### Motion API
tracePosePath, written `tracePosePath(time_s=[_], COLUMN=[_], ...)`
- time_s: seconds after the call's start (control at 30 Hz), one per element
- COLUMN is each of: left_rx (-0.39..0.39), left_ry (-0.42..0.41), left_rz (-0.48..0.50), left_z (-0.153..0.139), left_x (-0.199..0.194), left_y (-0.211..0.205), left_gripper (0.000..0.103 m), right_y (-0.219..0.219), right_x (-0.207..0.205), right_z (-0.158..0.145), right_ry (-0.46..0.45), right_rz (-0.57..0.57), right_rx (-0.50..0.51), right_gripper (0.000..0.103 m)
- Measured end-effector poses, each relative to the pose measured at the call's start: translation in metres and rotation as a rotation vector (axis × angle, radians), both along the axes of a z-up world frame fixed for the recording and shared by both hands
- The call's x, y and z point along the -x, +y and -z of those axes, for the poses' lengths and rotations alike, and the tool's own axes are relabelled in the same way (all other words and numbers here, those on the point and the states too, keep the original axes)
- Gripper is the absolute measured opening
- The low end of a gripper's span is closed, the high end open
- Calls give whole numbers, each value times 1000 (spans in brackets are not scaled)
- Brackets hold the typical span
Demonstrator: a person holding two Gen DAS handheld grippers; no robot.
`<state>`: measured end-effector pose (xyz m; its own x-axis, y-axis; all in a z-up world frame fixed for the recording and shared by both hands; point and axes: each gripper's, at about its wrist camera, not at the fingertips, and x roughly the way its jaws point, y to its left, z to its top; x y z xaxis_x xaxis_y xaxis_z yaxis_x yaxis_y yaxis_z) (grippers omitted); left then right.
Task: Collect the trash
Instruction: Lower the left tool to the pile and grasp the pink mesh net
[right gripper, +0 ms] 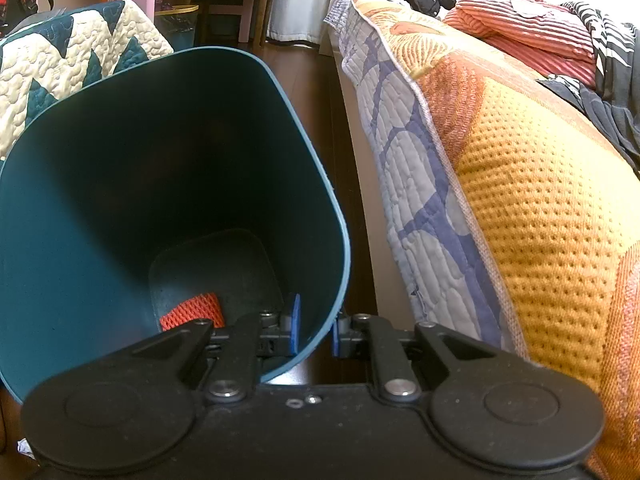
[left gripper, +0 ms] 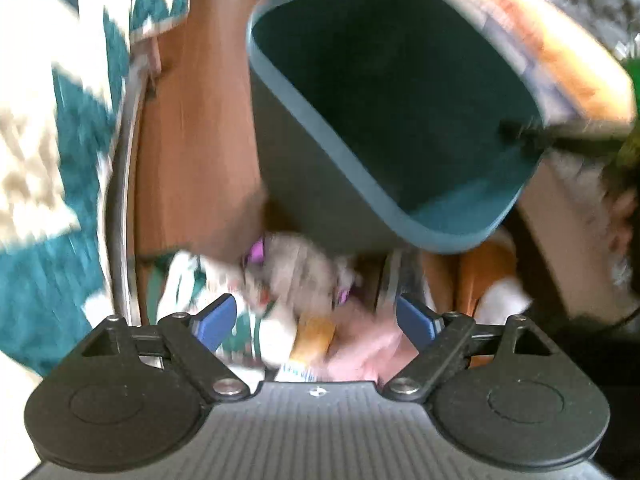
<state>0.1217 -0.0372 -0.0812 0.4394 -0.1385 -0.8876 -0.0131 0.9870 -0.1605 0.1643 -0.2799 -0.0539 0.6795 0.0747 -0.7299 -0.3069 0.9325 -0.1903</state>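
A dark teal trash bin (right gripper: 120,184) is tilted, its mouth toward me. My right gripper (right gripper: 316,330) is shut on the bin's rim, one blue pad inside the wall and one outside. A piece of orange mesh (right gripper: 194,312) lies at the bin's bottom. In the blurred left wrist view the same bin (left gripper: 400,112) hangs tilted above a heap of trash (left gripper: 304,284) on the floor: crumpled paper, wrappers, something purple. My left gripper (left gripper: 316,320) is open and empty just above that heap.
A bed with an orange and blue quilt (right gripper: 500,184) and piled clothes runs along the right. A teal and cream zigzag quilt (left gripper: 52,120) lies at the left. Brown wood floor (left gripper: 192,128) runs between them. A chair and a small basket stand far back.
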Motion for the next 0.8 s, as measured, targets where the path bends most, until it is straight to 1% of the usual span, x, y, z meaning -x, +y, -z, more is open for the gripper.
tracePosePath(time_s=[0.03, 0.1, 0.17, 0.33, 0.4, 0.5, 0.6, 0.7, 0.73, 0.77, 0.8], left_rx=[-10, -34, -59, -87, -133, -194, -250, -275, -281, -288, -298], left_ry=[25, 51, 53, 53, 60, 64, 67, 85, 88, 86, 86], left_rz=[12, 76, 146, 296, 373, 463, 519, 533, 538, 546, 556], left_z=[12, 34, 51, 94, 109, 128, 147, 164, 168, 171, 174], left_x=[1, 2, 6, 5, 6, 7, 7, 3, 2, 2, 3], left_y=[-3, -14, -28, -64, -83, -103, -117, -124, -125, -127, -128], left_gripper=[87, 87, 87, 87, 87, 87, 87, 87, 86, 83, 71], right_y=[-1, -1, -2, -2, -1, -1, 0, 2, 2, 2, 3], right_x=[0, 0, 0, 1, 0, -1, -2, -3, -3, -3, -3], right_z=[0, 0, 1, 1, 0, -1, -1, -2, -2, -2, -2], right_ry=[1, 2, 3, 8, 10, 10, 11, 11, 10, 9, 8], right_rz=[1, 3, 6, 9, 8, 4, 0, -4, -5, -6, -6], right_rx=[-1, -3, -3, -2, -4, -5, -1, 3, 2, 1, 1], right_gripper=[14, 14, 15, 15, 15, 15, 15, 15, 15, 15, 15])
